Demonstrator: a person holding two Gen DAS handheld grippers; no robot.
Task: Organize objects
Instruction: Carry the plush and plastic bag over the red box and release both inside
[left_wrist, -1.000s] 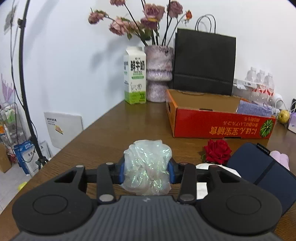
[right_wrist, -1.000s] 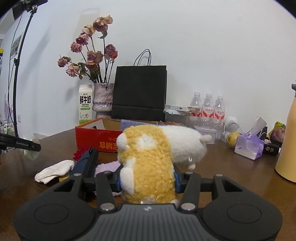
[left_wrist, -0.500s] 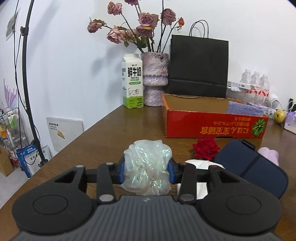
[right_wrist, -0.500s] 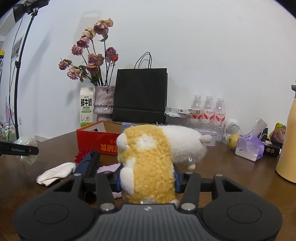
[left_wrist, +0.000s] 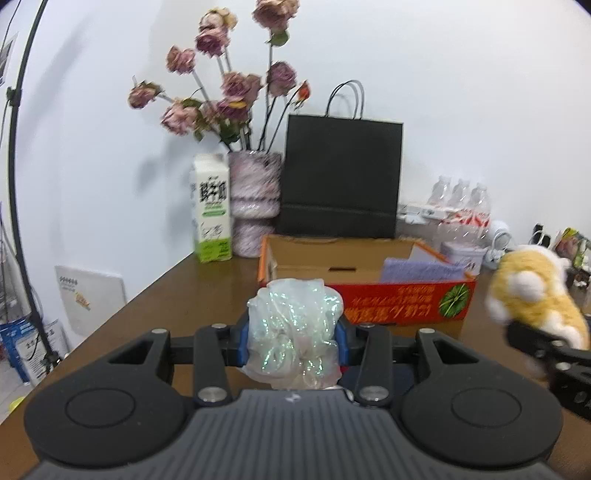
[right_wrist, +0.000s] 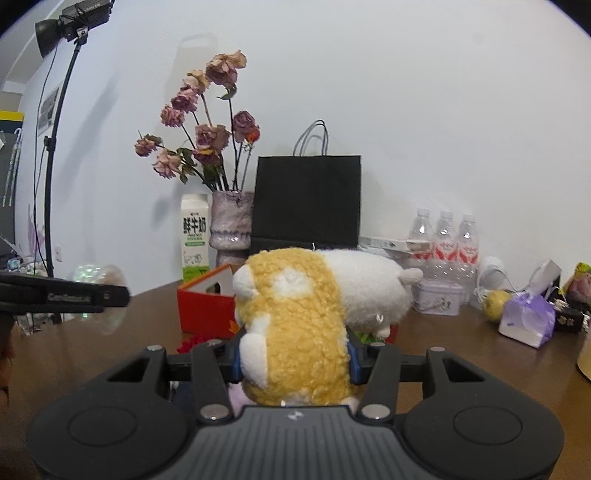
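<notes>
A: Which step was in hand?
B: Carrying. The left gripper (left_wrist: 293, 330) clenched a wrap (left_wrist: 293, 332), the right gripper (right_wrist: 293, 360) a plush (right_wrist: 295, 332), both above the table's (left_wrist: 147, 314) near edge.
A: And next?
B: Probably lowering both into the box (left_wrist: 399, 302).

Red cardboard box (left_wrist: 369, 295): standing open-topped ahead, purple cloth (left_wrist: 421, 269) occupying its right end, left part lying free. Black paper bag (left_wrist: 341, 177), vase (left_wrist: 253, 203), milk carton (left_wrist: 211, 208) blocking passage behind it.
</notes>
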